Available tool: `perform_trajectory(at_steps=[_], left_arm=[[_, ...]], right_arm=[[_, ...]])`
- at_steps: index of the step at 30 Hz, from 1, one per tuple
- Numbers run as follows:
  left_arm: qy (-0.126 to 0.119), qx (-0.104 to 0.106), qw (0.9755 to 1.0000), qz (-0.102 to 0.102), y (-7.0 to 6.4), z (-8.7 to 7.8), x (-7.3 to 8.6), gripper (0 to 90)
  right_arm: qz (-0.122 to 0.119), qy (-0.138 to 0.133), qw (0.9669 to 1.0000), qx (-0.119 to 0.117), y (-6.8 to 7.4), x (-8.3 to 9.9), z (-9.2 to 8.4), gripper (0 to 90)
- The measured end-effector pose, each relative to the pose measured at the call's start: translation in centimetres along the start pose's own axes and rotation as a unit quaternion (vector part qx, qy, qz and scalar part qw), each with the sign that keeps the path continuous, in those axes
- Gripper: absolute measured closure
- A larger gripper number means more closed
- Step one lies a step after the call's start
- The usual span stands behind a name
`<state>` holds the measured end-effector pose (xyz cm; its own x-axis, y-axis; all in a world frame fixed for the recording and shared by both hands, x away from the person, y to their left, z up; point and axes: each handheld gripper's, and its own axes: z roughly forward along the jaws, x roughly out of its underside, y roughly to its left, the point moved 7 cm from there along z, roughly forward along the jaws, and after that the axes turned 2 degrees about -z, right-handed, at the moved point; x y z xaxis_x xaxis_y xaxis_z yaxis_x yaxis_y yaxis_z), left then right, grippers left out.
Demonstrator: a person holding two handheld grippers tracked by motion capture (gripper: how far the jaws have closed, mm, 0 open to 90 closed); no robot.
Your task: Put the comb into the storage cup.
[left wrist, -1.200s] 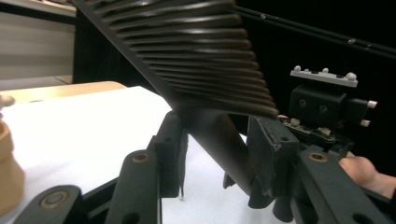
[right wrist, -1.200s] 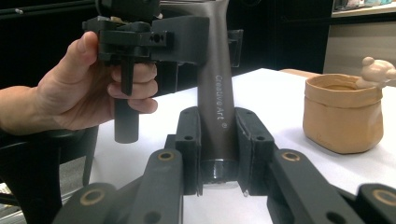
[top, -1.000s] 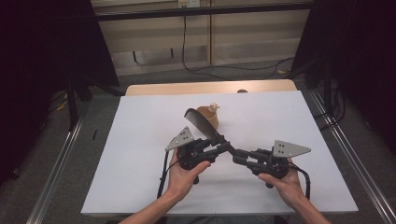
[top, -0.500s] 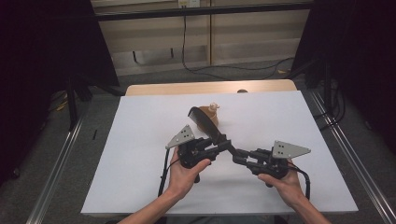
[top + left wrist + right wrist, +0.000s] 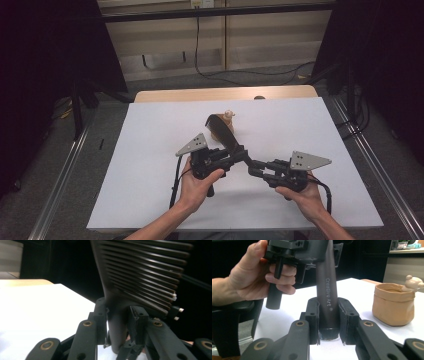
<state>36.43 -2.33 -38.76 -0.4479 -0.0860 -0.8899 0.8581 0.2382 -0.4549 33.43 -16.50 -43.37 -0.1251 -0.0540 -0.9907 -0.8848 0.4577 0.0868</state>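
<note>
we hold the comb point(image 5: 222, 131) over the middle of the bench point(image 5: 150, 200). the right gripper point(image 5: 328, 322) clamps the handle end. the left gripper point(image 5: 119, 325) has just been closing on the handle near the teeth, so both now grip it beside the pot point(image 5: 392, 304).

The high view looks forward and down from above the person's side, taking in the whole white table point(image 5: 150, 190) with floor and a dark wall beyond; forearms enter at the bottom edge. The left gripper view sits very close behind its own black jaws, facing across the table toward a dark background, the comb point(image 5: 140, 272) looming at upper right. The right gripper view, equally close, faces the other hand point(image 5: 259, 277) at upper left. All three views share the comb point(image 5: 222, 131) and the table.
</note>
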Motion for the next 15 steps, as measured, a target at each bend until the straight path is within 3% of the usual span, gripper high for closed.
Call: perform_trajectory(at_steps=[4,15], left_arm=[[-0.003,0.004,0.9999,-0.011,-0.13,-0.04,-0.05,72.6],[0.004,-0.009,0.9999,-0.004,0.12,-0.18,0.02,72.9]], right_arm=[[-0.005,0.000,1.0000,0.004,-0.01,-0.11,-0.04,71.2],[-0.010,0.008,0.9999,0.007,0.02,-0.09,0.11,59.3]])
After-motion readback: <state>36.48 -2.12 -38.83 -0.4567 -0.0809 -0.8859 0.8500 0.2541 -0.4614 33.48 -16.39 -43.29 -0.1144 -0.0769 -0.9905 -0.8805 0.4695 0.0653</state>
